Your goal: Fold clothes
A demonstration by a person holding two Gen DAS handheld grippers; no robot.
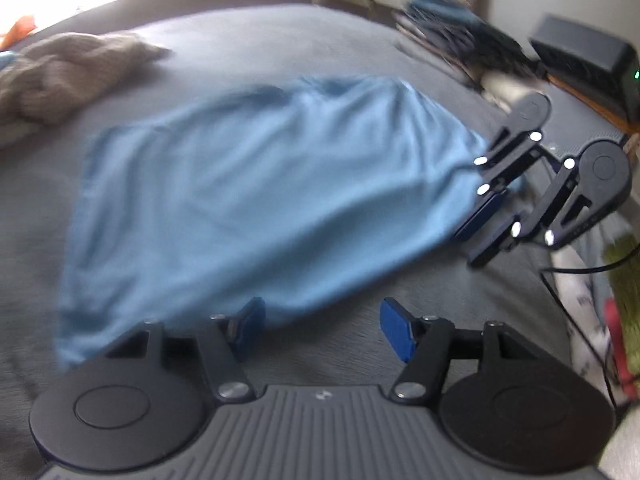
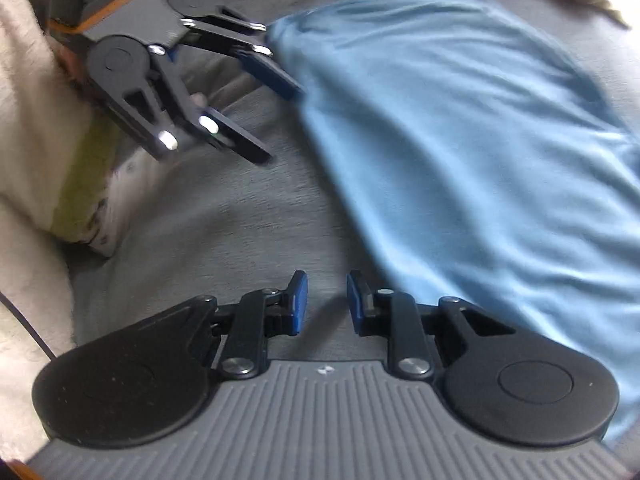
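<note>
A light blue garment (image 1: 256, 184) lies spread out and rumpled on the grey bed cover (image 1: 400, 288); in the right wrist view the garment (image 2: 460, 140) fills the right half. My left gripper (image 1: 320, 314) stands open and wide at the garment's near edge, its left pad (image 1: 252, 326) against the cloth, nothing pinched. From the right wrist, the left gripper (image 2: 280, 125) has its far finger beside the garment's edge. My right gripper (image 2: 323, 286) is open by a narrow gap, bare bed cover (image 2: 240, 216) showing between its pads, the garment just to its right. From the left wrist, the right gripper (image 1: 466, 250) sits at the garment's right corner.
A brown knitted garment (image 1: 60, 76) lies bunched at the bed's far left. A stack of books and papers (image 1: 460, 40) and a black box (image 1: 580, 56) stand beyond the bed's right side. A white fleecy blanket (image 2: 24, 120) and a dark cable (image 1: 580, 270) lie near the right gripper.
</note>
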